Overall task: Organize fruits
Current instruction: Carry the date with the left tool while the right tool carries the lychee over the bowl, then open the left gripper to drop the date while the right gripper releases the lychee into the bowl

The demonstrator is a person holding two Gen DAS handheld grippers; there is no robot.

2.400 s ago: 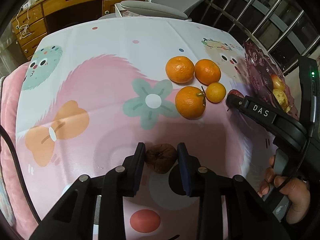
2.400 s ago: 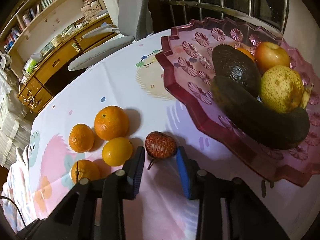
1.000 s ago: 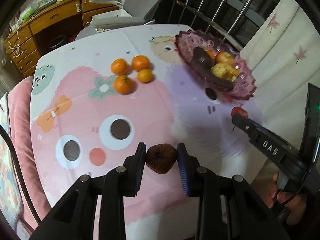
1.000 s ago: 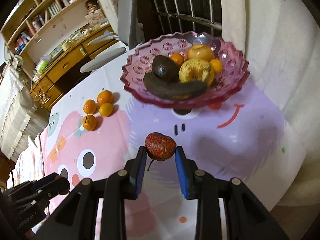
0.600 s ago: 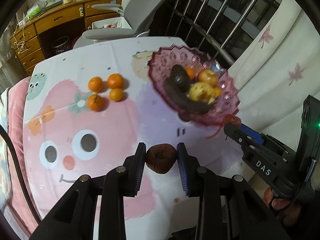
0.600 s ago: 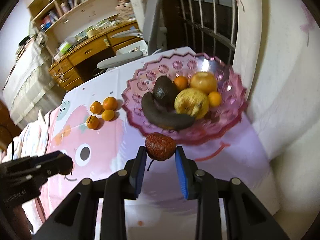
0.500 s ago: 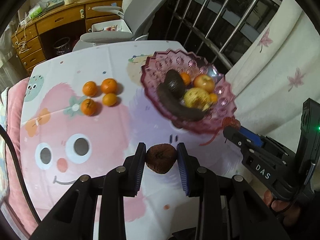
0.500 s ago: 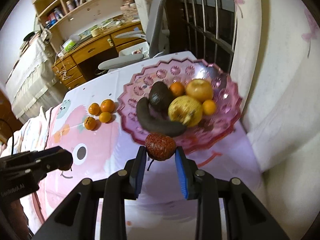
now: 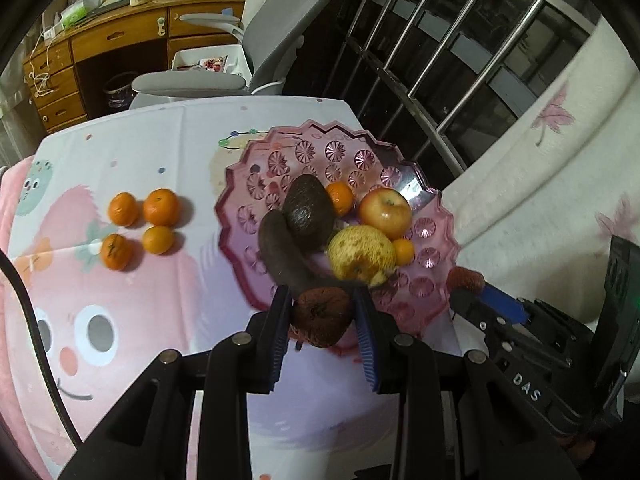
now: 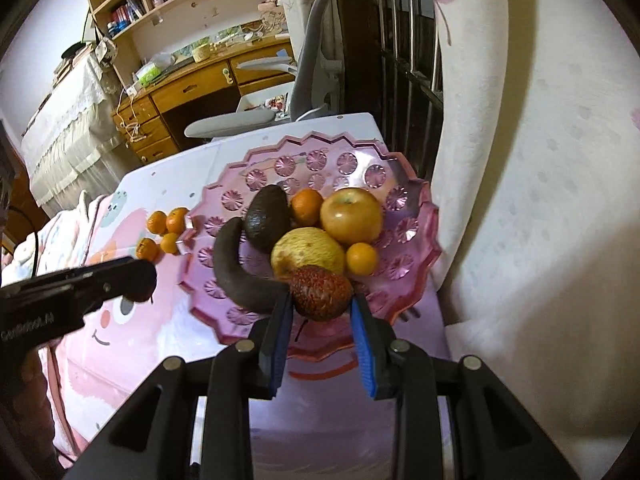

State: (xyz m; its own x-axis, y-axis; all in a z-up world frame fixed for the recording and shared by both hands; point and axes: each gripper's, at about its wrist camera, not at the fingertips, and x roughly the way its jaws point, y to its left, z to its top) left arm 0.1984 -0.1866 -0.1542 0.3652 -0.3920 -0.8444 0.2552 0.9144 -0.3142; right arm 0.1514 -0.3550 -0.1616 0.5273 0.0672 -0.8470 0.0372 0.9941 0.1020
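While both claws hang above the near rim of the pink bowl [image 9: 434,216], each one carries a fruit that is not yet released. The left claw [image 9: 322,322] is clamped on a wrinkled brown fruit [image 9: 320,316], held between its blue-padded fingers just short of the bowl's near edge. The right claw [image 10: 318,312] is clamped on a bumpy red fruit [image 10: 320,292], which sits directly ahead of its fingertips and over the bowl's near side. Beyond the claws, the bowl already holds a dark banana [image 10: 232,272], an avocado [image 10: 266,222], an apple [image 10: 351,216], a yellow pear [image 10: 308,256] and two small oranges [image 10: 362,258]. Judged from this layout, the task is partly complete: several fruits are stowed, and two more are in transit. Four loose oranges [image 9: 138,226] rest on the tablecloth [image 9: 140,300], well to the left of the left claw and apart from the bowl. These appear to be the remaining work, along with setting down both carried fruits.
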